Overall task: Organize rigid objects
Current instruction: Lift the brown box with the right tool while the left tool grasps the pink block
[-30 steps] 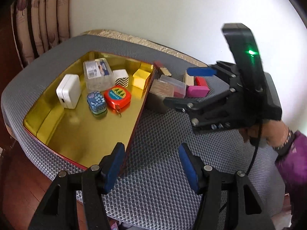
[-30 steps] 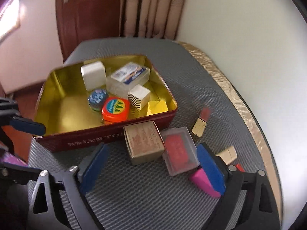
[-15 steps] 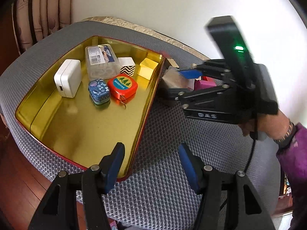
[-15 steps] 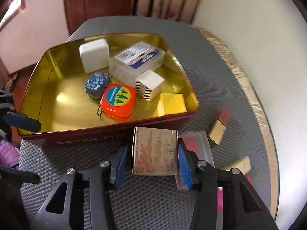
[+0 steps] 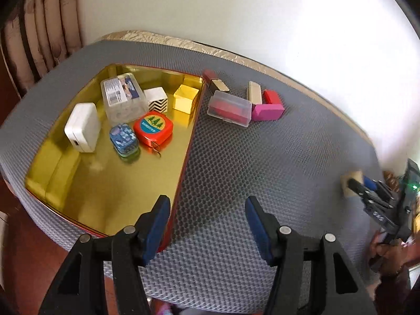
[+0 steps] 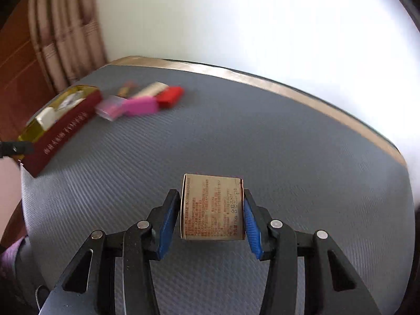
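My right gripper (image 6: 208, 224) is shut on a tan cardboard box (image 6: 212, 207) with red print, held over the grey mat far from the tin; it shows at the right edge of the left wrist view (image 5: 363, 186). My left gripper (image 5: 207, 225) is open and empty, over the near right corner of the gold tin (image 5: 78, 183). The tin holds a white charger (image 5: 82, 126), a clear box (image 5: 122, 97), a blue tin (image 5: 123, 137), an orange tape measure (image 5: 153, 128), a striped cube (image 5: 156, 99) and a yellow cube (image 5: 185, 98).
On the grey mat (image 5: 262, 162) right of the tin lie a clear case with red inside (image 5: 229, 107), a pink block (image 5: 267, 111), a red block (image 5: 273, 97), a tan block (image 5: 254, 92) and a lipstick (image 5: 215, 82). A white wall stands behind. Curtains hang at the left.
My right gripper closed on the tan box beside the tin, lifted it and swung it far to the right. The left gripper stayed open near the tin's corner.
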